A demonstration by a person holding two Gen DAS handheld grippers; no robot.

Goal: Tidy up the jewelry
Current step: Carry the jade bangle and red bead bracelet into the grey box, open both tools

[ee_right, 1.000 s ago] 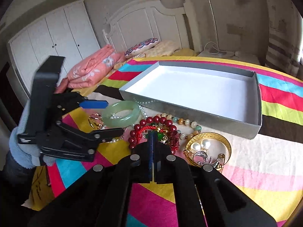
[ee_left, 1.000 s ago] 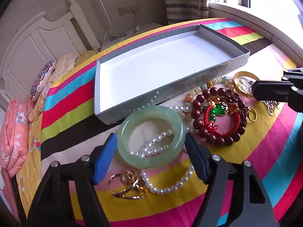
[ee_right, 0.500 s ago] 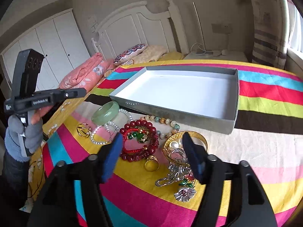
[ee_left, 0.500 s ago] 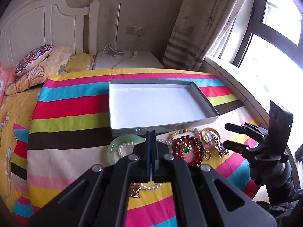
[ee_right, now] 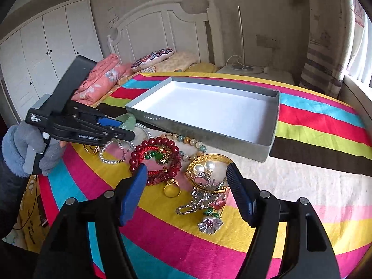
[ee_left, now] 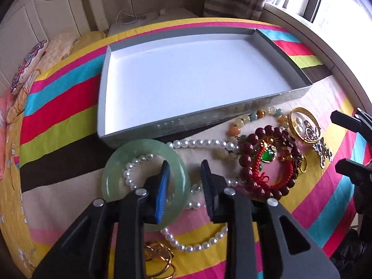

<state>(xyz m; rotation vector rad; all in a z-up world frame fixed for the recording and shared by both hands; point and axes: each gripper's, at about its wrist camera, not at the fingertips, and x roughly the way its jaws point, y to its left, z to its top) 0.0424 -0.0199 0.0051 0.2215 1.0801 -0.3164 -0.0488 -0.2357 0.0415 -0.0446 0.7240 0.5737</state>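
A grey box (ee_left: 209, 118) with a white inside lies empty on the striped cloth; it also shows in the right wrist view (ee_right: 204, 134). In front of it lie a pale green bangle (ee_left: 121, 162), a pearl strand (ee_left: 200, 143), a dark red bead bracelet (ee_left: 267, 162) and a gold bangle (ee_left: 302, 125). My left gripper (ee_left: 186, 179) is open, its jaws astride the green bangle's right rim, left pad inside the ring. My right gripper (ee_right: 188, 188) is open above a gold ring (ee_right: 172, 189) and a silver brooch (ee_right: 204, 200).
A gold knot piece (ee_left: 160, 258) lies under the left gripper's body. The round table's striped cloth (ee_right: 320, 121) runs to a window sill on the right. A bed with a pink quilt (ee_right: 102, 79) and a headboard stands behind.
My left gripper was shut and high half a second ago; now it is open and low over the green bangle's rim. My right gripper stayed open and moved a little closer to the jewelry.
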